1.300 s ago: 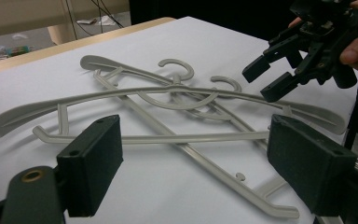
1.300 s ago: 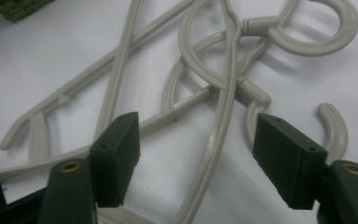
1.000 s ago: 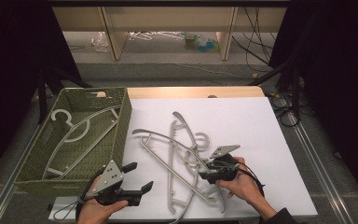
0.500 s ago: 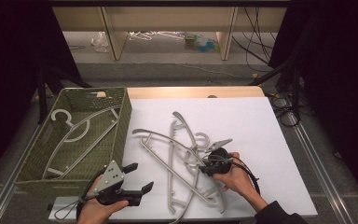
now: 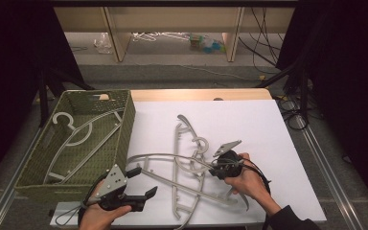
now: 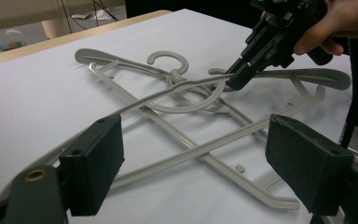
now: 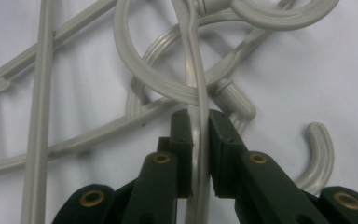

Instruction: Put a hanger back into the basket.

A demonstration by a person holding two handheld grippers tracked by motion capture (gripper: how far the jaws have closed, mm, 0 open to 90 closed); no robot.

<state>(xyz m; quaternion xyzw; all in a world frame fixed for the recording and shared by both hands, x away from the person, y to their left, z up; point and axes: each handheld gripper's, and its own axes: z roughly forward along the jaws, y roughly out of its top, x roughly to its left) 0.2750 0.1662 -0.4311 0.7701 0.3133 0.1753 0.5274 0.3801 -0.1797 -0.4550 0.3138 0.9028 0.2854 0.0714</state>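
Grey plastic hangers (image 5: 187,167) lie in a tangled heap on the white sheet covering the tabletop (image 5: 268,124), toward its near edge and a little left of centre, their hooks and arms crossed through one another. The right tool (image 5: 215,166) has just been closing its jaws, and in the right gripper view they are pressed together on a thin curved bar of one hanger (image 7: 199,140), close to where that bar passes through the hook of another. Gripping there, near the knot and not at an outer end, looks like a way to lift one hanger and see what it drags with it; the hook still looped round the bar could well come along, so a slow pull seems wise.

The left tool (image 5: 139,184) hangs near the near left corner of the tabletop with its jaws spread wide and nothing between them, pointed at the heap, probably ready to hold down or take the neighbouring hanger once the first one rises.

A green woven basket (image 5: 124,124) stands along the left edge, and one hanger (image 5: 76,134) already lies flat inside it, which suggests the heap is being sorted into it piece by piece.
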